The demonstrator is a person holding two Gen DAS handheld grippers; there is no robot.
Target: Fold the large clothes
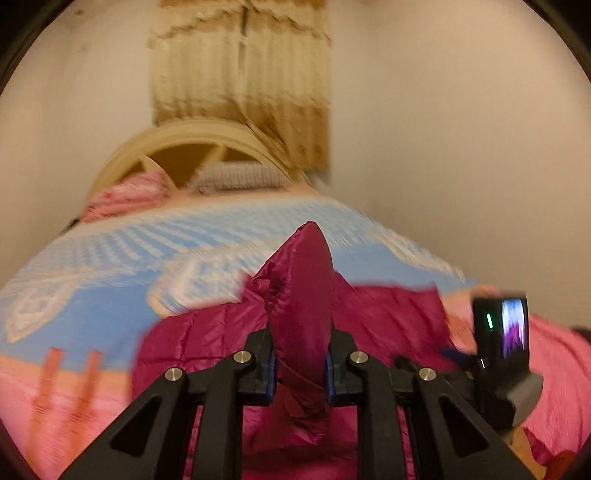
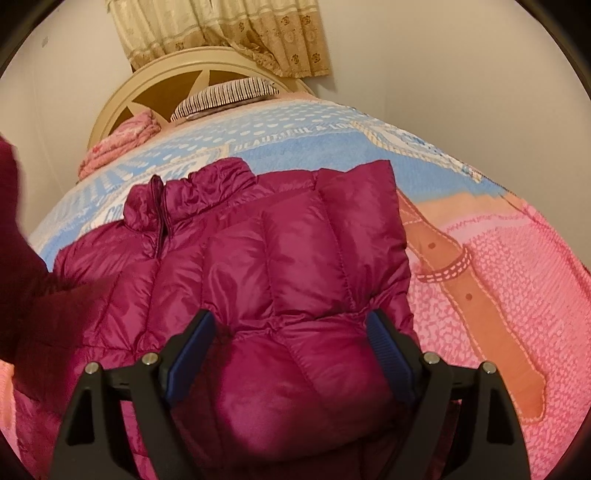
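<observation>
Your left hand-held gripper (image 1: pixel 299 373) is clamped on a puffed fold of the magenta quilted jacket (image 2: pixel 258 266), its blue pads (image 1: pixel 272 373) pressing the fabric from both sides so that a rounded end stands up between the fingers. Your right hand-held gripper (image 2: pixel 291 354) stands wide open over the jacket's lower part, blue pads (image 2: pixel 192 350) well apart, quilted panels bulging between them without being pinched.

You have the jacket lying on the bed, on the blue-and-pink bedspread (image 2: pixel 498 258), collar (image 2: pixel 207 192) and zip (image 2: pixel 162 218) toward the headboard. Its far side is folded inward, leaving a straight edge beside the orange belt pattern (image 2: pixel 461 266) printed on the bedspread. At the left edge of the right wrist view, a dark, blurred mass of the same colour crosses in front of the jacket; what it is cannot be made out.

Beyond the jacket's collar, a striped pillow (image 2: pixel 225 94) and a pink folded cloth (image 2: pixel 122 144) sit against the cream arched headboard (image 2: pixel 155 70). Patterned beige curtains (image 2: pixel 229 33) hang on the pale wall (image 2: pixel 461 74) behind the headboard. Left wrist view is motion-blurred, with a small lit screen (image 1: pixel 511 328) just right of the jacket.
</observation>
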